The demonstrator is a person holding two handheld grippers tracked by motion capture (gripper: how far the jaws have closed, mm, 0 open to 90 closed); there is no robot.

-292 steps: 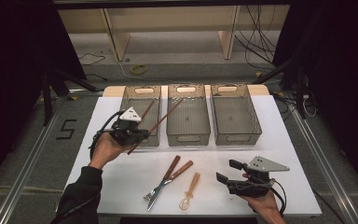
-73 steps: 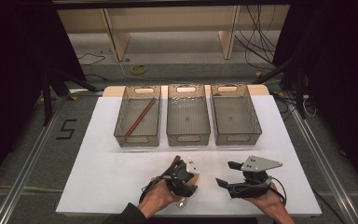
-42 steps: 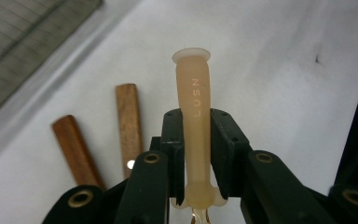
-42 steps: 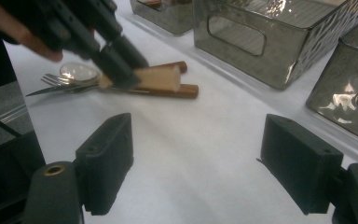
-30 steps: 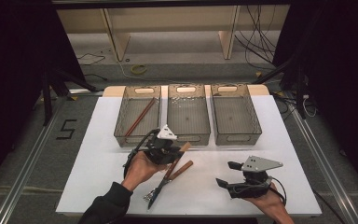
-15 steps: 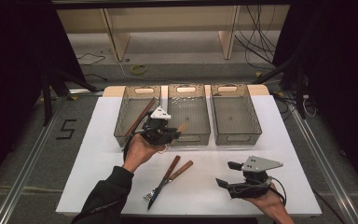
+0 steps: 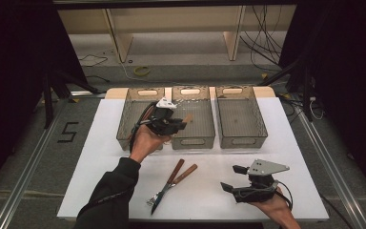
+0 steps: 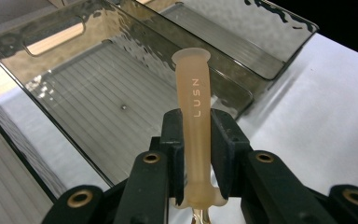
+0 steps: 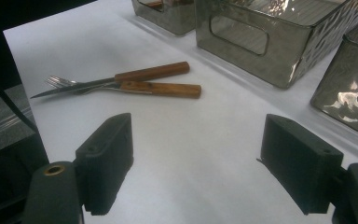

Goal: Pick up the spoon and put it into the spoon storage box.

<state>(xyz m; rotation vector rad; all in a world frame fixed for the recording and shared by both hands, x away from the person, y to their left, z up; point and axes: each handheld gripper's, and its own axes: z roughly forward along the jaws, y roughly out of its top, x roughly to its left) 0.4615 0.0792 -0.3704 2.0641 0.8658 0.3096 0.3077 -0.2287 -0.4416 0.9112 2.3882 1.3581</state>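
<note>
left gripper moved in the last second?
Yes. The left gripper, shut on the pale-handled utensil, went up the high view from near the knife and fork to over the middle bin's near edge.

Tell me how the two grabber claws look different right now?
The left gripper is squeezed shut on a pale utensil handle; the right gripper gapes open with nothing in it. The left gripper is lifted over the middle bin; the right gripper sits low over the white table. Both have black jaws.
</note>
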